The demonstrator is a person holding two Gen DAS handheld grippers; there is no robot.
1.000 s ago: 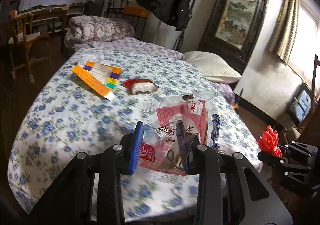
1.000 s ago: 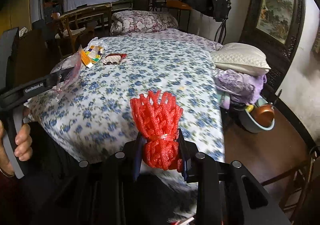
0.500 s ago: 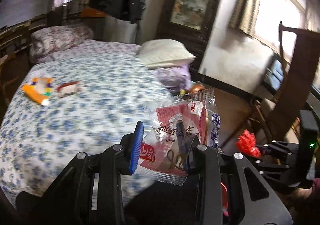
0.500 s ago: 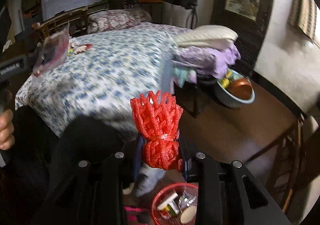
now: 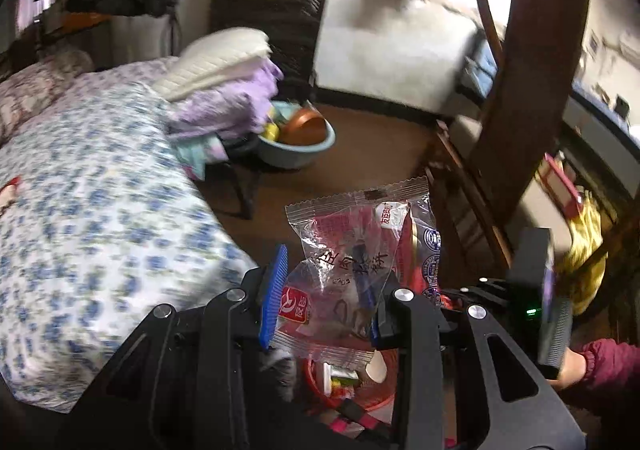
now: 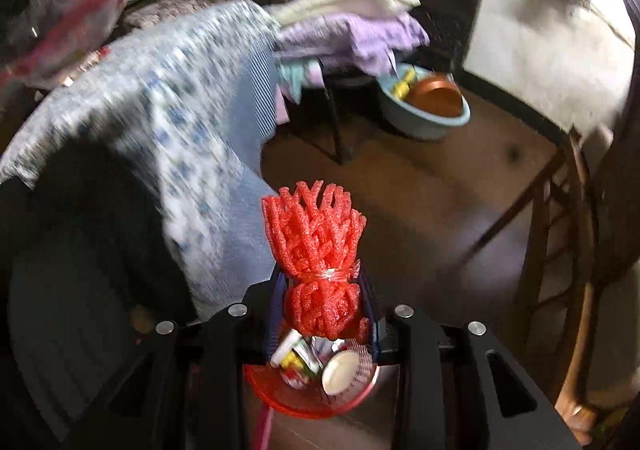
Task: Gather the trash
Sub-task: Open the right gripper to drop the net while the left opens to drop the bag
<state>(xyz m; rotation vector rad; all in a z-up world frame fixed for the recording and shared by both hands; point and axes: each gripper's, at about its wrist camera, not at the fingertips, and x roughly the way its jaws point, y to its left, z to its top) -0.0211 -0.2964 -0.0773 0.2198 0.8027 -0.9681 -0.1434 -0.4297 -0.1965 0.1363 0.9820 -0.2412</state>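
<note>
Holding clear snack wrapper [image 5: 352, 250] between pads, left gripper [image 5: 324, 298] hangs above red trash basket [image 5: 352, 394] on floor. Right gripper [image 6: 324, 302] has red foam net [image 6: 316, 250] between pads, jaws opening, directly over same basket [image 6: 312, 390] with trash inside. Floral bed [image 5: 92, 210] at left, blurred. Blue basin [image 6: 424, 106] behind, under purple bedding.

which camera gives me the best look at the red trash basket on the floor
The right wrist view. There the red trash basket sits just below the gripper with most of its rim and the trash inside showing. In the left wrist view the basket is mostly hidden behind the gripper fingers and the snack wrapper.
</note>
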